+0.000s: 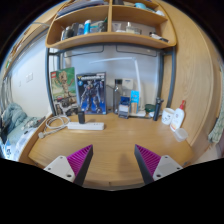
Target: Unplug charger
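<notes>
— On the wooden desk, where's the charger?
— Plugged into the white power strip, by the wall, well beyond the fingers.
— And the gripper?
— Spread apart, holding nothing.

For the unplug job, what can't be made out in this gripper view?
- Charger: too small to pick out; only a white power strip with a dark plug at the desk's back.
- Cable's far end: lost in clutter left of the desk.
- Shelf items: too small to name.
- Tool: open, nothing between its fingers.
</notes>
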